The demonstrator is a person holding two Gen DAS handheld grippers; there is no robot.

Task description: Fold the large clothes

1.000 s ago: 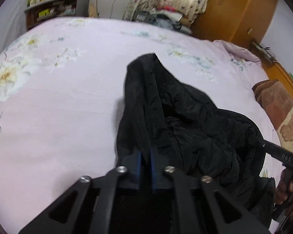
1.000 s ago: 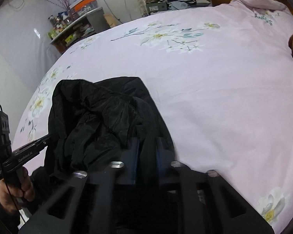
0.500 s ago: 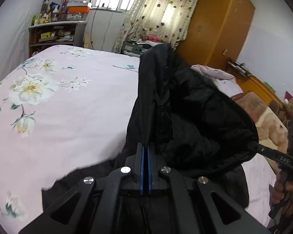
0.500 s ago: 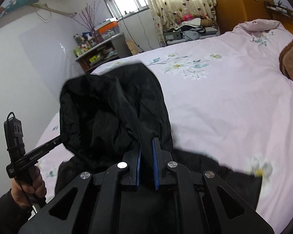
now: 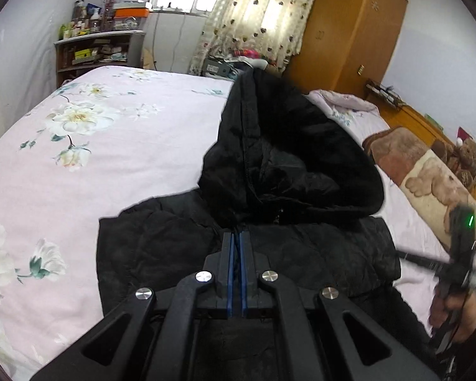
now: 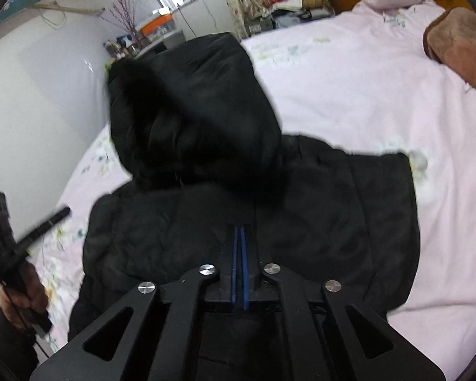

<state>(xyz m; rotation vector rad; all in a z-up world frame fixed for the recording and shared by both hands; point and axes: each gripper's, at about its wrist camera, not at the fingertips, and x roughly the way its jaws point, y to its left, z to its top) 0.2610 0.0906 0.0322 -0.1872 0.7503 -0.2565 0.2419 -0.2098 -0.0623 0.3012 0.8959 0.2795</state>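
Jacket (image 5: pixel 269 247) hood pointing away

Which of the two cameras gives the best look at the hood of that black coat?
The left wrist view: the hood is sharp there, with its stitched seam and inner lining visible, standing above the black coat. The right wrist view shows the hood too, but blurred into a dark shape.

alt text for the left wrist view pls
The left claw, shut on a black hooded jacket, holds it up over a pink floral bed. The person's other hand grips the right claw's handle at the right edge.
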